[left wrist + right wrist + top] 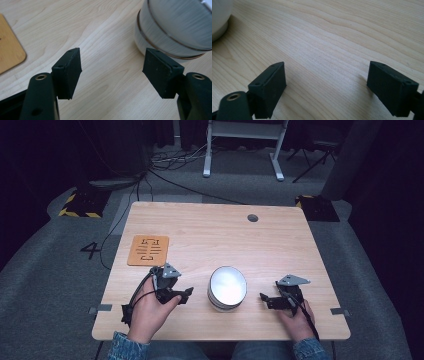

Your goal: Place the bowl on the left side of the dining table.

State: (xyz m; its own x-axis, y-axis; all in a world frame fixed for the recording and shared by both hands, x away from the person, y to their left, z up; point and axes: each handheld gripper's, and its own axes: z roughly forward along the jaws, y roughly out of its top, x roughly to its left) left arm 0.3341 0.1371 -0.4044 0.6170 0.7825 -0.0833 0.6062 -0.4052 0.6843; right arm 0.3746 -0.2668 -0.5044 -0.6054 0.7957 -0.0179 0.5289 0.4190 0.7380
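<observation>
Stacked white glazed bowls at lower centre of the wooden counter look rigid, slippery, breakable; best pinched at the rim by the gaping, empty left gripper or right gripper.

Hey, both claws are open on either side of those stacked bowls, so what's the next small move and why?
Probably slide the left claw a little toward the stacked bowls. Its jaws stand open with nothing between them, and in the left gripper view the bowls sit just beyond its far jaw, untouched. The right claw, also open, points at them from the other side over bare table.
</observation>
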